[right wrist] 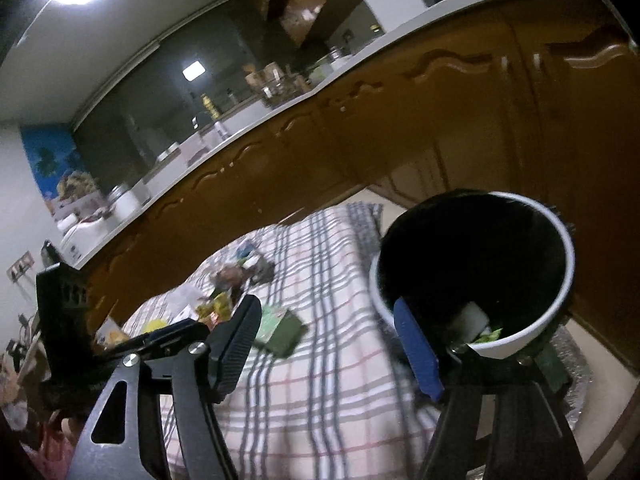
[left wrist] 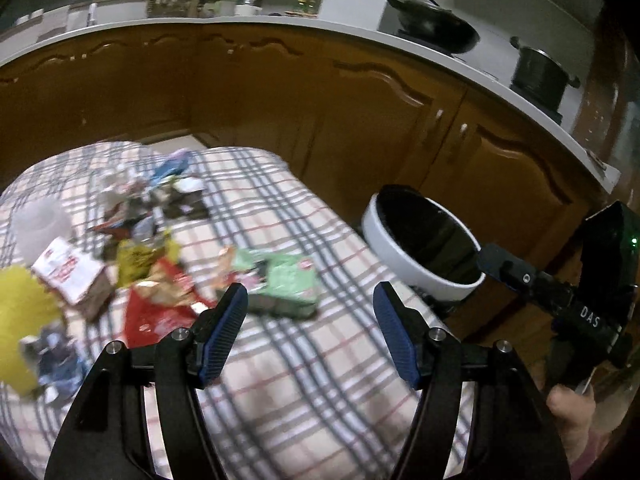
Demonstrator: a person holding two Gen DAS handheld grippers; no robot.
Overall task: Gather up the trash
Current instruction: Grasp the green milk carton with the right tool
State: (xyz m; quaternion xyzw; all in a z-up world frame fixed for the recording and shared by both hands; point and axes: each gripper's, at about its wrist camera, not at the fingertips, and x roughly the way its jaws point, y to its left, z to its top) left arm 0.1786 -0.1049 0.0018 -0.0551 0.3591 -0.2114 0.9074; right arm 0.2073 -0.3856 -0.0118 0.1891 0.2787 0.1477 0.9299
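Several pieces of trash lie on a plaid tablecloth (left wrist: 320,380): a green packet (left wrist: 288,280) (right wrist: 280,328), a red wrapper (left wrist: 156,312), a yellow-green wrapper (left wrist: 140,258), a white and red carton (left wrist: 68,272) and a blurred pile (left wrist: 152,192) farther back. My left gripper (left wrist: 310,296) hovers open just short of the green packet, nothing between its fingers. My right gripper (right wrist: 325,306) is open and empty beside the white bin with a black liner (left wrist: 404,256) (right wrist: 560,288). A white piece (right wrist: 468,320) and green scraps (right wrist: 490,334) lie inside the bin.
Brown cabinet doors (left wrist: 360,120) run behind the table under a white counter (left wrist: 280,20) that carries a wok (left wrist: 436,24) and a pot (left wrist: 540,72). A pale cup-like shape (left wrist: 40,224) and a yellow blur (left wrist: 20,312) sit at the table's left. A hand (left wrist: 568,412) grips the right tool.
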